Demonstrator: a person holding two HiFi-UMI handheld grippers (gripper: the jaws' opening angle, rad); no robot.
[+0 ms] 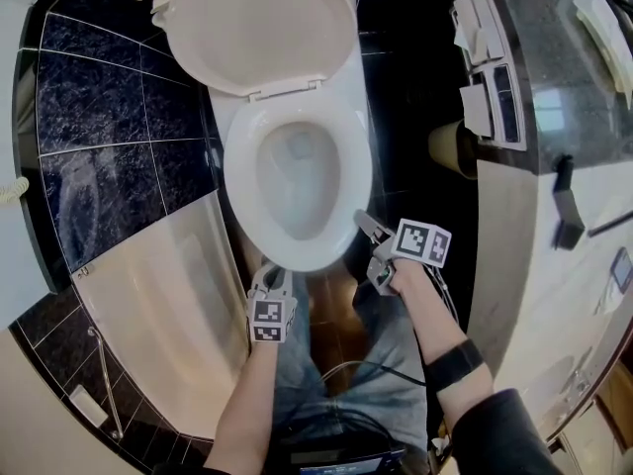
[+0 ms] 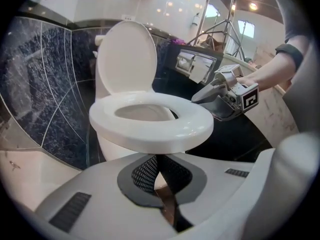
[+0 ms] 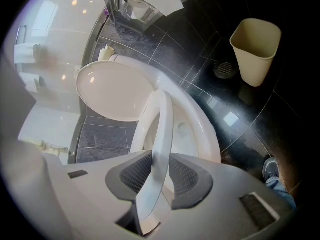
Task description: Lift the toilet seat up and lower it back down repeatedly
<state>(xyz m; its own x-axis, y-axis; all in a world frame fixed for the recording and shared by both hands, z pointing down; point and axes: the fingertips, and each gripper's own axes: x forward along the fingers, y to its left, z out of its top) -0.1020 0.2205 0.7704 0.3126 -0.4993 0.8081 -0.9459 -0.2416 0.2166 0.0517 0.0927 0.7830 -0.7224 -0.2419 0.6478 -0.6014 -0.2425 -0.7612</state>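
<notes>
down at the front right of the toilet, my right hand-held gripper (image 3: 160, 176) is clamped on the edge of the toilet seat (image 3: 162, 129), its 2 mesh pads pressing on either face of the white rim. the seat is raised a little off the bowl (image 3: 200, 129), and the lid (image 1: 257, 23) stands up against the back behind it.

the only print i can make out is the black-and-white square pattern on the marker cubes, 1 on my right hand-held gripper (image 1: 423, 242) and 1 on my left (image 1: 271, 320); none of it reads as words.

my right hand (image 1: 406, 277) reaches forward and to the left with the hand-held gripper angled down, a black band (image 1: 455, 364) round the wrist. my left hand-held gripper (image 2: 159, 176) points down at the front of the seat from just below it, near but apart from it, its pads closed together with nothing between them. my left forearm comes straight up from the bottom of the head view. a beige bin (image 3: 255, 49) stands on the black tiled floor (image 3: 200, 59), well apart.
</notes>
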